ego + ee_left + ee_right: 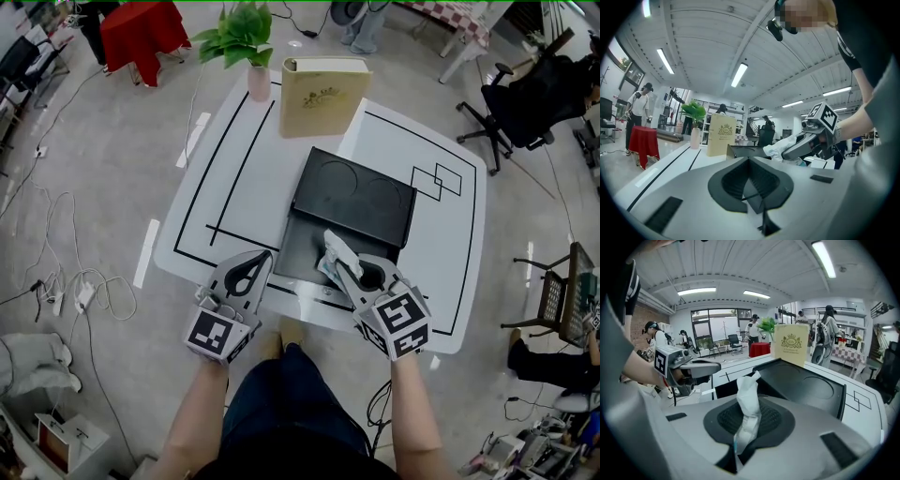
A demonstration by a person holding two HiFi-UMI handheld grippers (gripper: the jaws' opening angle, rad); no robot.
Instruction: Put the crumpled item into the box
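The right gripper (343, 266) is clenched on the crumpled white paper item (330, 249), just right of centre and low in the head view, over the near part of the open black box (302, 246). The left gripper (264, 258) is at lower left just beside the box, jaws closed together on nothing; beyond, on the white table (234, 150), a beige folder (323, 96) stands upright at top centre.

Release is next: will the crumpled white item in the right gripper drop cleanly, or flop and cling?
Likely floppy and light: the crumpled item stands thin and creased above the right gripper, which pinches it nearly flat. It probably won't roll, but may cling to the jaws or drift, so release low over the box.
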